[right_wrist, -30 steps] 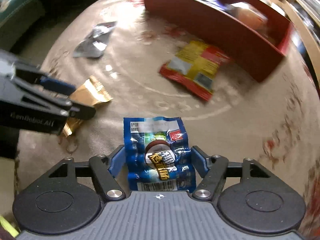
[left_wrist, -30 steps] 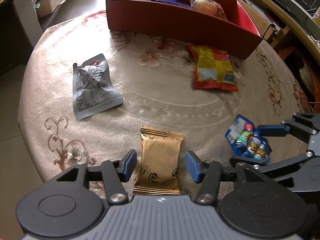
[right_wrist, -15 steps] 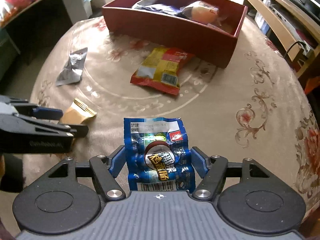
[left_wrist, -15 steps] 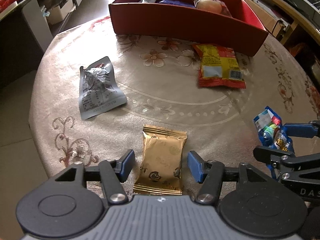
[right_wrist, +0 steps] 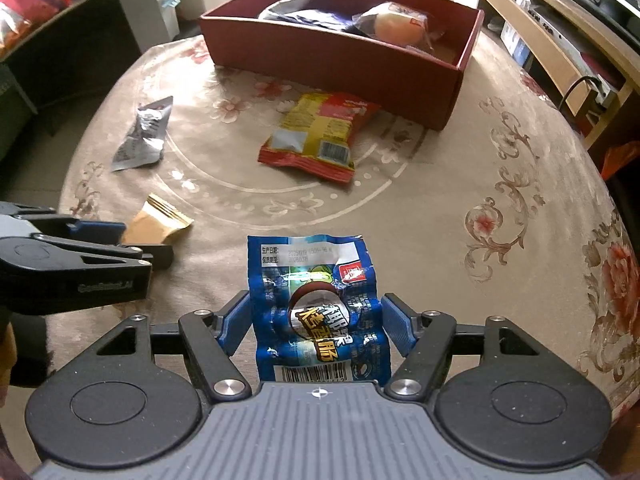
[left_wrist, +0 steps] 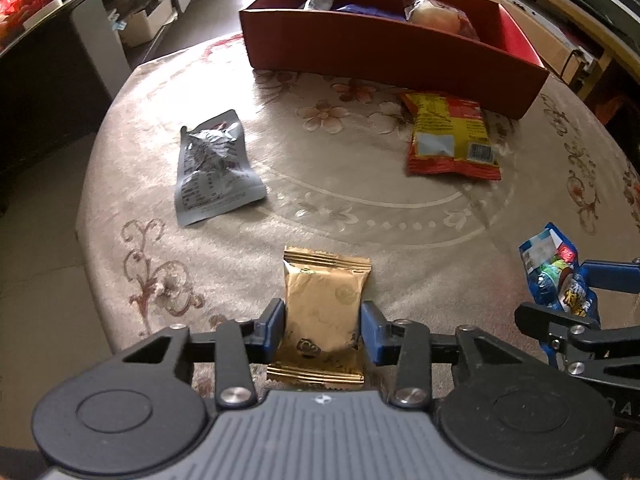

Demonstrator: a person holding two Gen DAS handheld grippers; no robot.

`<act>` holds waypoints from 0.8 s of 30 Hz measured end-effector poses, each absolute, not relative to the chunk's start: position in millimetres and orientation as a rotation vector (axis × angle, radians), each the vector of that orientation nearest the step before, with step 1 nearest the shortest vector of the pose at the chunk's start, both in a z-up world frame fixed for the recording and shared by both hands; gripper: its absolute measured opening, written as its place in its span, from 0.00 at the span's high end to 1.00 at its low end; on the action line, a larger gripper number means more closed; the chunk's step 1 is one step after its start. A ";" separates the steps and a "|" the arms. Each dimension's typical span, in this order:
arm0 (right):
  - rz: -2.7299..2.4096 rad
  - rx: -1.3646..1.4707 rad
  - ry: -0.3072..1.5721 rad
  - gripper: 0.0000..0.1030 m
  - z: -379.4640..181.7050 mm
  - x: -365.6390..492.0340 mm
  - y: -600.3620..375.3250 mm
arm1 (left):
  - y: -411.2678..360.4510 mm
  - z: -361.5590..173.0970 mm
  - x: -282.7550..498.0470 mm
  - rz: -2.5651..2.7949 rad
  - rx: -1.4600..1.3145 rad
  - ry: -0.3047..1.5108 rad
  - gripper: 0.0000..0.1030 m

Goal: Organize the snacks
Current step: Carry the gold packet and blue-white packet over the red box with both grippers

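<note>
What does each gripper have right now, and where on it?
Left gripper: gold packet, jaws closed on its long side edges, lower half. Right gripper: blue sausage packet, jaws against its side edges, lower half.

A home living room: floral-clothed round table (right_wrist: 500, 168), wooden TV bench (right_wrist: 560, 40).

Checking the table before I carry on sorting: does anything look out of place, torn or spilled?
Nothing is spilled or visibly torn. Two packets lie loose on the tablecloth outside the red box: a crumpled silver packet and a red-and-yellow packet. The left claw grips a gold packet; the right claw grips a blue one.
</note>
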State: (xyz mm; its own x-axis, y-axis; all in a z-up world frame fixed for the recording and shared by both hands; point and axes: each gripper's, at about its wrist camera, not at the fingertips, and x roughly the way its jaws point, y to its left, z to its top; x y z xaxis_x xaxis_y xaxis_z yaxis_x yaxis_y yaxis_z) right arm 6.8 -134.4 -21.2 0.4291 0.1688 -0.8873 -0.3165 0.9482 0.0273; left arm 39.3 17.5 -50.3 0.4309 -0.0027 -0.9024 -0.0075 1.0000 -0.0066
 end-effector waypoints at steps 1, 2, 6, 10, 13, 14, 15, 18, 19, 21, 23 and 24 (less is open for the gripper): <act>0.305 -0.152 1.081 0.27 -19.9 5.7 -133.9 | 17.8 -50.1 38.4 0.006 -0.014 1.126 0.59; 0.306 -0.152 1.077 0.27 -18.9 4.4 -133.9 | 18.0 -49.7 37.7 0.011 -0.017 1.127 0.59; 0.302 -0.150 1.065 0.27 -16.1 0.1 -134.8 | 17.8 -44.0 34.2 0.009 -0.031 1.115 0.59; 0.294 -0.130 1.050 0.27 -12.0 -1.7 -138.0 | 15.1 -35.7 31.3 0.005 -0.037 1.095 0.59; 0.287 -0.120 1.039 0.27 -9.1 -2.7 -140.0 | 13.2 -29.4 30.6 0.002 -0.039 1.083 0.59; 0.286 -0.115 1.034 0.27 -7.6 -3.4 -140.4 | 12.6 -26.1 29.8 0.002 -0.040 1.076 0.59; 0.287 -0.110 1.029 0.27 -5.5 -4.0 -140.6 | 12.0 -23.6 29.5 0.002 -0.040 1.071 0.59; 0.286 -0.106 1.009 0.27 -0.3 -5.4 -139.4 | 10.1 -14.2 29.6 0.003 -0.045 1.054 0.59; 0.286 -0.102 1.002 0.27 1.8 -5.6 -139.1 | 9.1 -10.8 30.7 0.000 -0.046 1.048 0.59; 0.288 -0.093 0.992 0.27 5.5 -5.4 -138.6 | 5.7 -4.0 33.9 -0.009 -0.043 1.034 0.59; 0.288 -0.083 0.983 0.27 8.1 -4.0 -139.1 | 2.1 2.2 38.4 -0.023 -0.043 1.023 0.59; 0.285 -0.077 0.979 0.27 9.4 -2.6 -139.8 | -0.1 5.2 41.3 -0.031 -0.044 1.018 0.59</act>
State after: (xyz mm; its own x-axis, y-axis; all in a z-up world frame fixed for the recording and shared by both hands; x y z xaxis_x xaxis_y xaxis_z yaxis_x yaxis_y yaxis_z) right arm -2.6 -139.8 9.4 0.5235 0.2032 -0.8274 -0.2727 0.9600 0.0632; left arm 41.3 -0.1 5.2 0.5251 -0.0460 -0.8498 0.0052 0.9987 -0.0509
